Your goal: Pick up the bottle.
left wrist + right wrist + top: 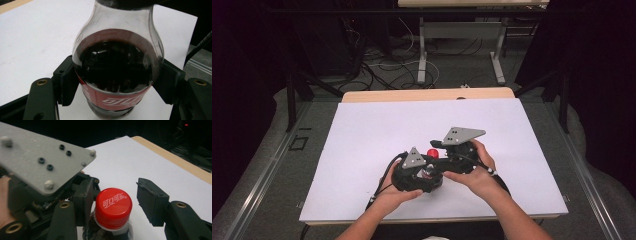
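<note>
A cola bottle [116, 67] with dark drink, a red label and a red cap [113, 205] stands on the white table [377, 130]. My left gripper [117, 82] is shut on the bottle's body, one black pad [66, 80] pressing on each side just above the label. My right gripper [115, 197] sits at the cap with its jaws apart. Its right pad [150, 202] stands clear of the cap, and the other pad is close beside it. In the high view the red cap [432, 152] shows between my left gripper [424, 172] and my right gripper [441, 150], near the table's middle front.
A wooden strip [427, 95] runs along the table's far edge. Beyond it are a metal table frame [422, 60] and loose cables [382, 65] on the floor. Dark posts [291, 100] stand at both sides. White surface lies free around the hands.
</note>
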{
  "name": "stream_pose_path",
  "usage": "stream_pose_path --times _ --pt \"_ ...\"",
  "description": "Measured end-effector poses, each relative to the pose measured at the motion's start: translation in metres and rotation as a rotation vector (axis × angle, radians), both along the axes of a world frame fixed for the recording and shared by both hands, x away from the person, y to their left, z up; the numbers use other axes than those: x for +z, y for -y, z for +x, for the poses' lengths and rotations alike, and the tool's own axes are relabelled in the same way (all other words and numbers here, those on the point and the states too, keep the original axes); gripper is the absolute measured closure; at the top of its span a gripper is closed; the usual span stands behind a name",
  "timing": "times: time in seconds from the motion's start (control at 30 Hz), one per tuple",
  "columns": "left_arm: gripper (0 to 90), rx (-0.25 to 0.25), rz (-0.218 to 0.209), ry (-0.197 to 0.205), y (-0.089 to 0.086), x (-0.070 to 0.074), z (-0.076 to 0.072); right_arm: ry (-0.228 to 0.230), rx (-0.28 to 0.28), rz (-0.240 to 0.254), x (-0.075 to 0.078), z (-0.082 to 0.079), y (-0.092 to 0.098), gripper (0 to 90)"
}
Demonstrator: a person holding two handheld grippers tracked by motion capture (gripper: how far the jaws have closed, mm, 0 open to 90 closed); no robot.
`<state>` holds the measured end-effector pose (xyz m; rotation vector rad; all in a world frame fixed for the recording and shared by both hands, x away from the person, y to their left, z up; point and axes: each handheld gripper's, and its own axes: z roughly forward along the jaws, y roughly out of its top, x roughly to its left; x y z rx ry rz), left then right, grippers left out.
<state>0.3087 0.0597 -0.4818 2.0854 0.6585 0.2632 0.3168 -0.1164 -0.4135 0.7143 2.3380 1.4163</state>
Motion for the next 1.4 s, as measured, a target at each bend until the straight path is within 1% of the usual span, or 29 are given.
stream_pose_path --times 0.07,0.1,0.13,0.23,0.27,0.33,0.37,0.43,0.47,0.53,0.6,0.63,0.7,0.77,0.8,0.87,0.93,0.97,1.0,1.03,1.07,1.1,1.13,1.17,1.2,1.23,1.27,1.33,1.4 --pt "30.3 0.0 0.008 -0.01 0.0 0.0 0.0 -0.001 -0.013 0.006 -0.001 0.0 -0.001 47.2" --pt "30.3 0.002 0.01 -0.012 -0.001 0.0 0.0 0.0 -0.037 0.022 -0.003 -0.001 -0.002 47.4" --pt "30.3 0.0 0.013 -0.016 -0.001 -0.001 0.001 0.023 -0.048 0.027 -0.004 -0.002 -0.003 48.1" --pt "30.3 0.013 0.009 -0.006 -0.001 -0.002 0.001 0.03 -0.073 0.02 -0.003 -0.004 -0.003 49.1" --pt "30.3 0.01 0.012 -0.01 -0.001 -0.001 0.001 0.029 -0.085 0.032 -0.003 -0.006 -0.003 51.8" --pt "30.4 0.017 0.006 -0.004 -0.001 -0.001 0.001 0.026 -0.089 0.03 -0.003 -0.007 -0.003 53.7" --pt "30.4 0.015 0.006 -0.005 -0.001 -0.001 0.001 0.019 -0.074 0.032 -0.002 -0.009 -0.003 60.6" --pt "30.4 -0.002 0.019 -0.015 -0.002 0.0 0.001 0.021 -0.061 0.032 -0.001 -0.009 -0.002 61.1" --pt "30.4 0.003 0.011 -0.004 -0.001 -0.001 0.001 0.019 -0.034 0.017 -0.001 -0.008 -0.001 61.2" --pt "30.4 -0.001 0.014 -0.004 -0.001 -0.001 0.001 0.003 0.009 0.015 0.001 -0.004 0.001 61.3" --pt "30.4 -0.01 0.013 0.003 -0.001 -0.001 0.0 0.008 0.093 -0.008 0.002 0.002 0.004 61.3" --pt "30.4 -0.013 0.013 0.001 -0.001 -0.001 0.0 -0.009 0.133 -0.016 0.003 0.005 0.006 61.3" --pt "30.3 -0.029 0.014 0.003 0.0 -0.001 -0.001 -0.003 0.219 -0.034 0.005 0.01 0.01 61.3" --pt "30.3 -0.046 0.016 -0.011 0.0 0.0 -0.001 -0.023 0.259 -0.045 0.007 0.014 0.012 61.3" --pt "30.3 -0.035 0.003 -0.004 0.002 -0.002 -0.001 -0.026 0.254 -0.038 0.007 0.015 0.013 61.1" --pt "30.3 -0.028 0.003 -0.016 0.002 -0.002 -0.002 -0.034 0.247 -0.034 0.007 0.015 0.013 61.0" --pt "30.3 -0.02 0.007 -0.015 0.002 -0.002 -0.002 -0.021 0.215 -0.044 0.007 0.012 0.012 60.7" --pt "30.3 -0.013 0.007 -0.015 0.002 -0.002 -0.002 -0.017 0.142 -0.045 0.007 0.007 0.009 59.0" --pt "30.3 -0.016 0.016 -0.025 0.001 0.0 -0.001 -0.017 0.142 -0.045 0.007 0.007 0.009 59.0" --pt "30.3 -0.001 0.006 -0.015 0.002 -0.001 -0.002 -0.036 0.062 -0.046 0.008 0.001 0.006 57.4" --pt "30.3 0.0 0.012 -0.014 0.002 -0.001 -0.001 -0.049 0.029 -0.027 0.008 -0.001 0.004 56.8" --pt "30.3 0.012 0.004 -0.012 0.002 -0.001 -0.002 -0.049 0.029 -0.027 0.008 -0.001 0.004 56.8" --pt "30.3 0.016 0.002 -0.006 0.003 -0.001 -0.002 -0.075 -0.015 -0.01 0.009 -0.004 0.001 55.4" --pt "30.3 0.016 0.002 -0.006 0.003 -0.001 -0.002 -0.075 -0.015 -0.01 0.009 -0.004 0.001 55.4" --pt "30.3 0.018 0.002 -0.007 0.003 -0.001 -0.002 -0.079 -0.046 -0.007 0.009 -0.006 -0.001 55.4" --pt "30.3 0.013 0.014 -0.004 0.002 0.0 -0.002 -0.091 -0.063 -0.015 0.01 -0.007 -0.002 55.5" --pt "30.3 0.027 0.011 -0.006 0.003 0.0 -0.002 -0.091 -0.063 -0.015 0.01 -0.007 -0.002 55.5" --pt "30.3 0.029 0.009 -0.002 0.004 -0.001 -0.002 -0.11 -0.11 -0.009 0.01 -0.008 -0.004 57.9" --pt "30.3 0.03 0.01 0.001 0.005 -0.001 -0.003 -0.11 -0.119 -0.02 0.01 -0.008 -0.006 59.5"
